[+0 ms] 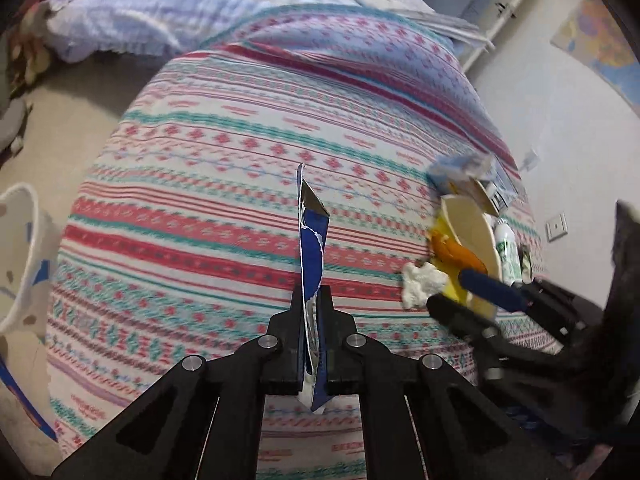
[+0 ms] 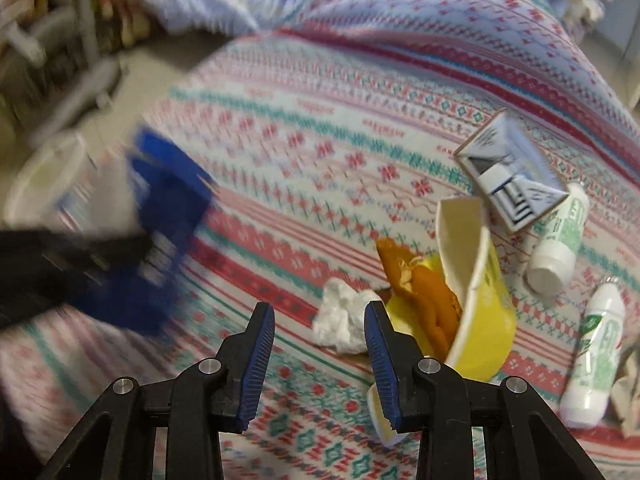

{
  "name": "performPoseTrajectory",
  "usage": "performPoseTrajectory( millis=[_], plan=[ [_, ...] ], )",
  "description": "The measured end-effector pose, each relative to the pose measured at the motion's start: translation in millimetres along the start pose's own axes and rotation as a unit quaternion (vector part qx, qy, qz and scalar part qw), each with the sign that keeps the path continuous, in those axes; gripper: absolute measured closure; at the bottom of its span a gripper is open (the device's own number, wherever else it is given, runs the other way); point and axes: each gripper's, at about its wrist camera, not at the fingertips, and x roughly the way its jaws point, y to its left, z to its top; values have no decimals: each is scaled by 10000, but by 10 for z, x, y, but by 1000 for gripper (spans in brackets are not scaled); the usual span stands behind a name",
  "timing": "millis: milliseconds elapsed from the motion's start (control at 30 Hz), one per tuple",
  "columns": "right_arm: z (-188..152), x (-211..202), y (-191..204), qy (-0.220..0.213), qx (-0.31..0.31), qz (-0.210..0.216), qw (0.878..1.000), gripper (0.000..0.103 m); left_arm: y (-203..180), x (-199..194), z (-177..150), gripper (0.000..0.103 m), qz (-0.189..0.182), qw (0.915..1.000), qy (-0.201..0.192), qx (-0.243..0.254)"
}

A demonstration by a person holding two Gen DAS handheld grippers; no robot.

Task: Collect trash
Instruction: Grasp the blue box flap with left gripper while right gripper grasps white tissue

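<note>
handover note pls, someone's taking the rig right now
Left hand-held gripper: shut on the blue wrapper, held above the bed, not binned yet.
Right hand-held gripper: open, empty, pointed at the crumpled tissue.
White bin stands on the floor off the bed's left edge.
Left on the bedspread: tissue, yellow cup with orange peel, small carton, two white bottles.

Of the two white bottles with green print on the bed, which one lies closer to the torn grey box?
The upper white bottle with green print: its far end reaches the torn grey box. The lower bottle lies apart, toward the right edge.
</note>
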Motion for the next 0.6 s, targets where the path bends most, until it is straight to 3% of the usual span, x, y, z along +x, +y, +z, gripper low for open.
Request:
performPoseTrajectory(
  millis=[167, 333, 367, 400, 433, 600],
  plan=[
    [-3, 278, 51, 290, -292, -450, 9981, 51, 178, -83, -21, 98, -56, 9998, -44, -197],
    [-47, 476, 242, 489, -932, -1063, 9888, 51, 314, -129, -34, 98, -104, 9994, -20, -328],
    [-50, 480, 263, 482, -1000, -1134, 9873, 59, 327, -133, -35, 98, -100, 9993, -24, -351],
    [-46, 482, 261, 493, -1015, -1218, 9861, 86, 355, -155, -47, 98, -112, 9992, -32, -388],
    [-36, 484, 241, 520, -985, -1266, 9857, 101, 379, -169, -47, 98, -126, 9991, -39, -415],
    [14, 294, 92, 242, -542, -909, 9941, 100, 469, -268, -45, 98, -175, 9986, -116, -481]
  ],
)
